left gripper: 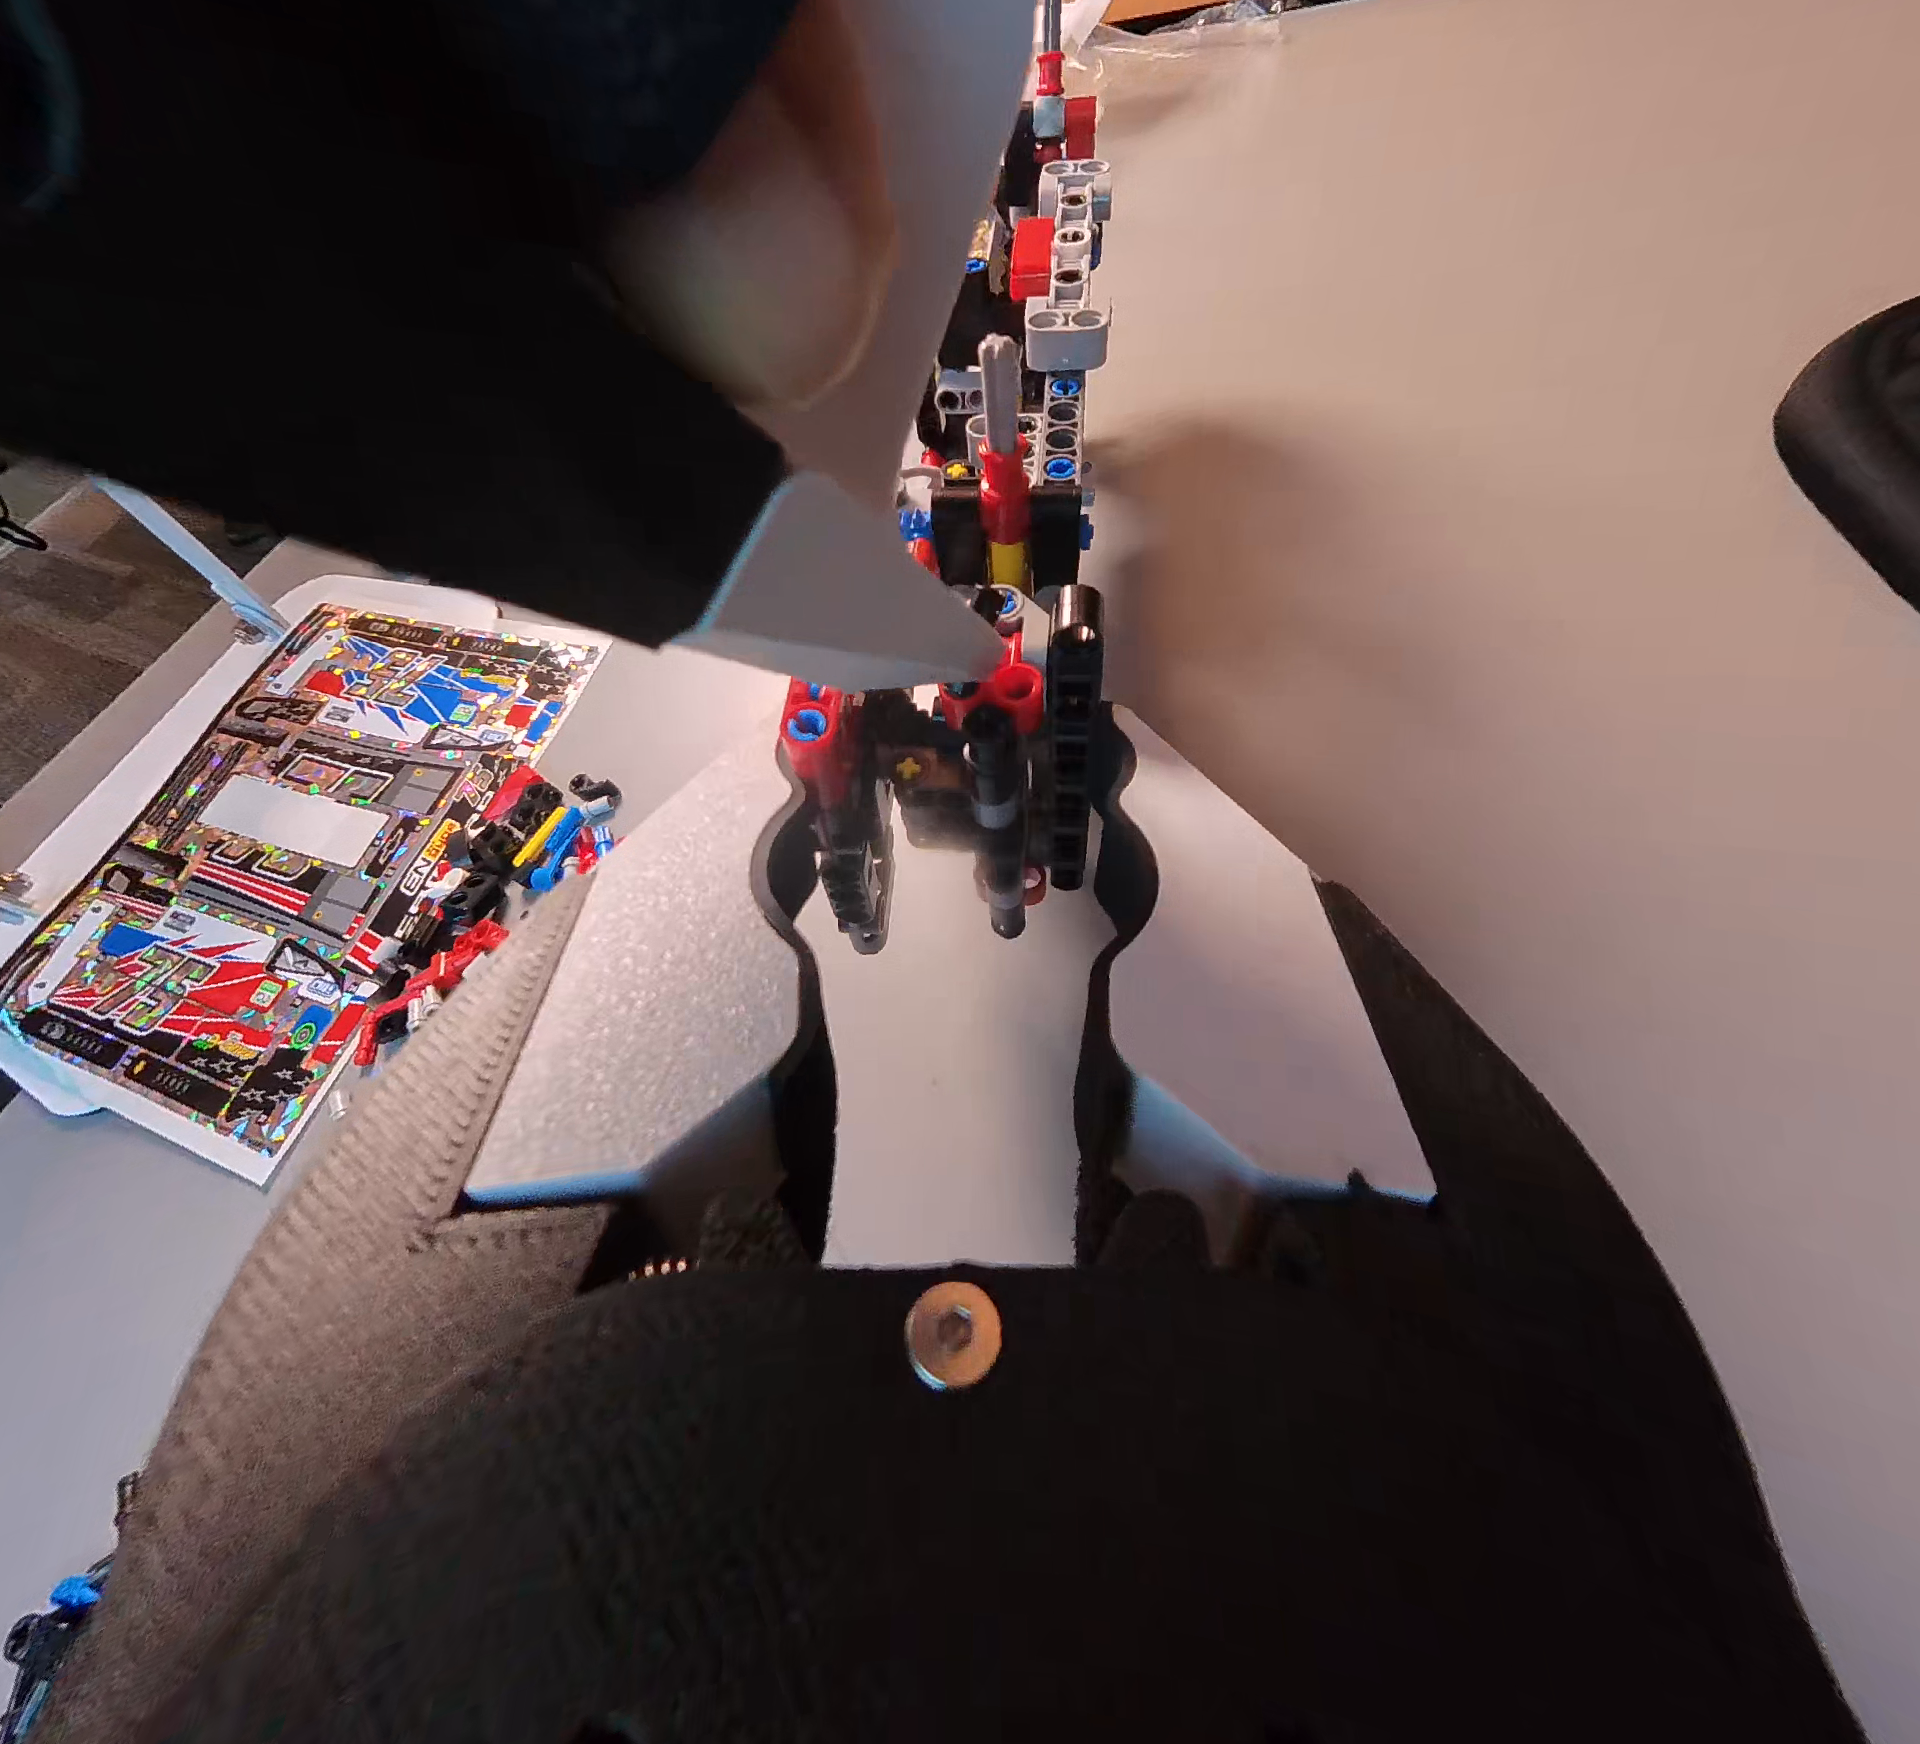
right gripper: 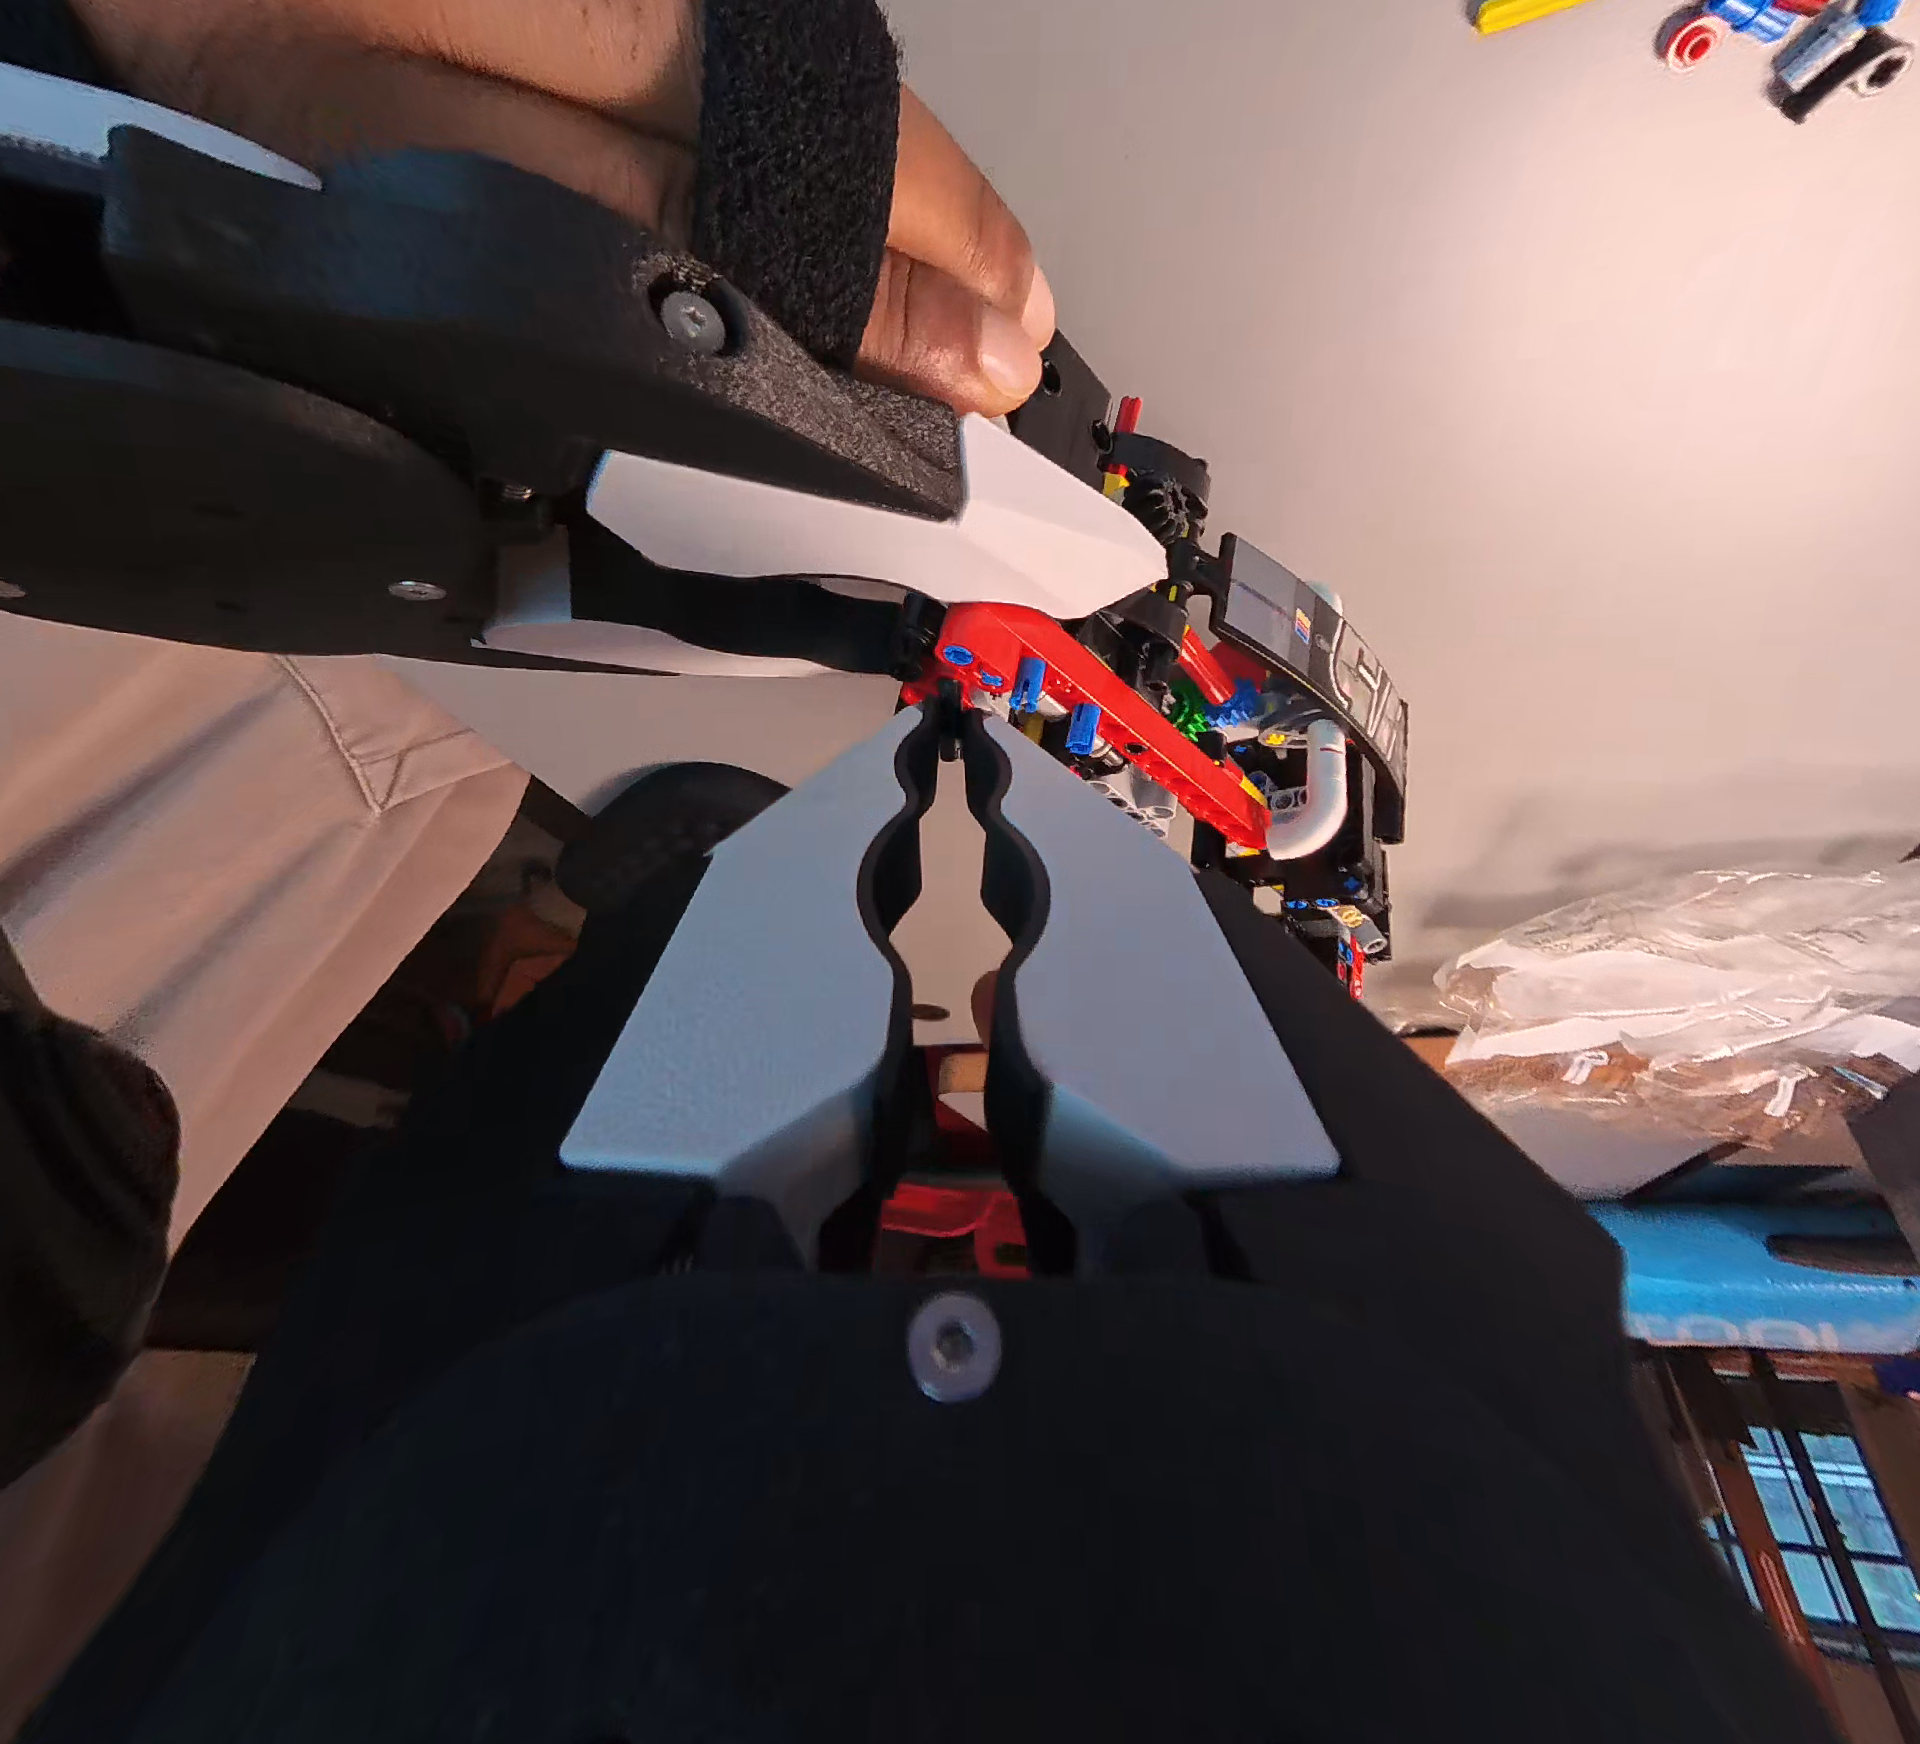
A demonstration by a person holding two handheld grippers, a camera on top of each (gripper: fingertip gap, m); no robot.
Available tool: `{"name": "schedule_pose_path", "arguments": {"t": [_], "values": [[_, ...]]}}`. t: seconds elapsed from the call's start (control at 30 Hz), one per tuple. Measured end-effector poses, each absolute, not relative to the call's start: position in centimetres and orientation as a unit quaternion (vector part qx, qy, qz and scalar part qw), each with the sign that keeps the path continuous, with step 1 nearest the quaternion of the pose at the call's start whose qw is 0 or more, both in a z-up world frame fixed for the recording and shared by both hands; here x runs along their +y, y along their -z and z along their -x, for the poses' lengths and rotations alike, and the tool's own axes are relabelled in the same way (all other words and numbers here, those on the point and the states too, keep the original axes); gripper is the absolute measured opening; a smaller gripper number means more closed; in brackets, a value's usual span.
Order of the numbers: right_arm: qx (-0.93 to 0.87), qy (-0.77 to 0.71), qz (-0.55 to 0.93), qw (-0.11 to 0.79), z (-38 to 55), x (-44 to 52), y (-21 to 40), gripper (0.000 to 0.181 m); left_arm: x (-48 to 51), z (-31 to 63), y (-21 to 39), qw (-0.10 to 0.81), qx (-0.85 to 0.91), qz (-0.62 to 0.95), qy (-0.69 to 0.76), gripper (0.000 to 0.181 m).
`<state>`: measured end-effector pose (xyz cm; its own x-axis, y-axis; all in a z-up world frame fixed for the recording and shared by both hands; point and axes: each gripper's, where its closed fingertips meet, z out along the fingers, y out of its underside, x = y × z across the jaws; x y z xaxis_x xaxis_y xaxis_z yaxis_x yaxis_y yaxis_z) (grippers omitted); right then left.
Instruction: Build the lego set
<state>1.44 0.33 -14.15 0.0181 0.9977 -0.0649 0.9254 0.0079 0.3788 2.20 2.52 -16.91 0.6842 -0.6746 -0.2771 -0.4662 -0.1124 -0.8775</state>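
lego model (right gripper: 1132, 728) is clamped in the left tongs (left gripper: 956, 821); right tongs (right gripper: 948, 738) pinch a small black pin (right gripper: 948, 715) at the red beam (right gripper: 1101, 728), which probably needs a straight push next.

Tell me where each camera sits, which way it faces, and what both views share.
Left wrist view: sits on the left tool, looking along its fingers, which hold the near end of the lego model over the white table; the right tool's tip comes in from the upper left; sticker sheet and loose pieces lie left.
Right wrist view: sits on the right tool, closed on a small black piece at the model's red beam; a hand with the left tool shows above.
Shared: model, table, the other tool.
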Motion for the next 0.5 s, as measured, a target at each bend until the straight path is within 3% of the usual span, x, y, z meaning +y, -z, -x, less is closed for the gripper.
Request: {"name": "schedule_pose_path", "arguments": {"t": [0.3, 0.5], "values": [[0.683, -0.028, -0.721, 0.113, -1.3, -0.4, 13.5, 0.002, 2.4, -2.0, 16.9, 0.546, 0.384, 0.738, 0.103, 0.051], [0.681, 0.143, -0.717, -0.042, -2.0, -2.8, 11.7, 0.001, 2.2, -1.6, 16.9, 0.563, 0.401, 0.718, 0.084, 0.051]]}}
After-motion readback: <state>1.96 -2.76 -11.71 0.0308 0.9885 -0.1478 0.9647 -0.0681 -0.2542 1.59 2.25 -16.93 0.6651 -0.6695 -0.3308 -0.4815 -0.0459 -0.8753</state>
